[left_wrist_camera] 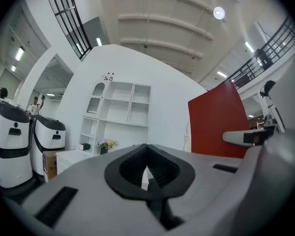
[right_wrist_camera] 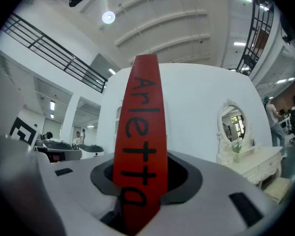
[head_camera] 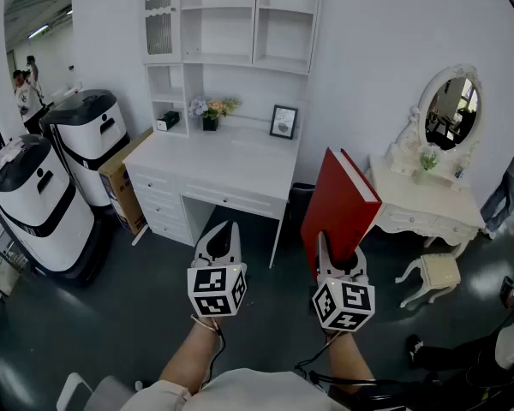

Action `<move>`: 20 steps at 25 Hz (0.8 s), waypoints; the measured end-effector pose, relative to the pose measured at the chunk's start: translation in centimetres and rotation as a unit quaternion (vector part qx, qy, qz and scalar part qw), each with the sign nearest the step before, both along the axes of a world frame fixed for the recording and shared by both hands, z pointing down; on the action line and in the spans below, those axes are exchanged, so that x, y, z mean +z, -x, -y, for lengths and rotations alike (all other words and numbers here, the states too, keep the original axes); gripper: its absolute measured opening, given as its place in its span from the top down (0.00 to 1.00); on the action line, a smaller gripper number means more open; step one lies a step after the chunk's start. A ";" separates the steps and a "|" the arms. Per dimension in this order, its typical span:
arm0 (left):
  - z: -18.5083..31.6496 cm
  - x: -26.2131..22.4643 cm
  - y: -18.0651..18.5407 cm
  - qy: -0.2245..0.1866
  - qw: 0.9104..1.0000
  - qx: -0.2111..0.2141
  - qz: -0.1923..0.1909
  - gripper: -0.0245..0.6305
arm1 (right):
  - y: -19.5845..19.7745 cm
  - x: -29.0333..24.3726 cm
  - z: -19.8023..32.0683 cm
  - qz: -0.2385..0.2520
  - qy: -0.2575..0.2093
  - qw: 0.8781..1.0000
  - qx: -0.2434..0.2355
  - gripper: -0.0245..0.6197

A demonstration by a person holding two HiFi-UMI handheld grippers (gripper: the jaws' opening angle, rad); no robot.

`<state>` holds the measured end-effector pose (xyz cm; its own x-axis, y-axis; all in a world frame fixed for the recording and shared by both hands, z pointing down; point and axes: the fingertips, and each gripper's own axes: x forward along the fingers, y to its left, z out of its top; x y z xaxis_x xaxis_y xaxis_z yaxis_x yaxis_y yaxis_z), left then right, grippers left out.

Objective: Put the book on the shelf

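Note:
A red hardcover book (head_camera: pixel 338 208) stands upright and tilted in my right gripper (head_camera: pixel 336 259), whose jaws are shut on its lower end. The right gripper view shows the book's red spine (right_wrist_camera: pixel 140 146) with black lettering rising between the jaws. My left gripper (head_camera: pixel 220 245) hovers beside it to the left, shut and holding nothing; its jaws meet in the left gripper view (left_wrist_camera: pixel 148 173). The white shelf unit (head_camera: pixel 231 20) with open compartments sits on the white desk (head_camera: pixel 218 165) ahead of both grippers. The same book (left_wrist_camera: pixel 216 122) shows at the right in the left gripper view.
On the desk stand a flower vase (head_camera: pixel 211 114), a picture frame (head_camera: pixel 283 122) and a small box (head_camera: pixel 167 121). A white vanity with oval mirror (head_camera: pixel 437 135) and a stool (head_camera: pixel 433 274) are at the right. Two white machines (head_camera: pixel 43 195) and a cardboard box (head_camera: pixel 120 182) stand at the left.

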<state>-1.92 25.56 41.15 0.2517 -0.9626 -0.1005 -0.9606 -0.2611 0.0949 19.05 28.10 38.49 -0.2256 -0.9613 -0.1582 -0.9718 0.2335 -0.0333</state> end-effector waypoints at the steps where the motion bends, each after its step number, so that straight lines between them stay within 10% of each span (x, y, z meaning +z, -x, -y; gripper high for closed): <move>1: 0.0 -0.1 0.0 -0.001 1.000 0.001 -0.001 0.96 | 0.1 0.0 -0.1 -0.002 -0.001 1.000 0.000 0.70; 20: -2.8 0.6 2.6 -0.001 1.000 0.023 0.017 0.96 | 2.5 1.1 -3.2 0.028 0.015 0.999 0.006 0.69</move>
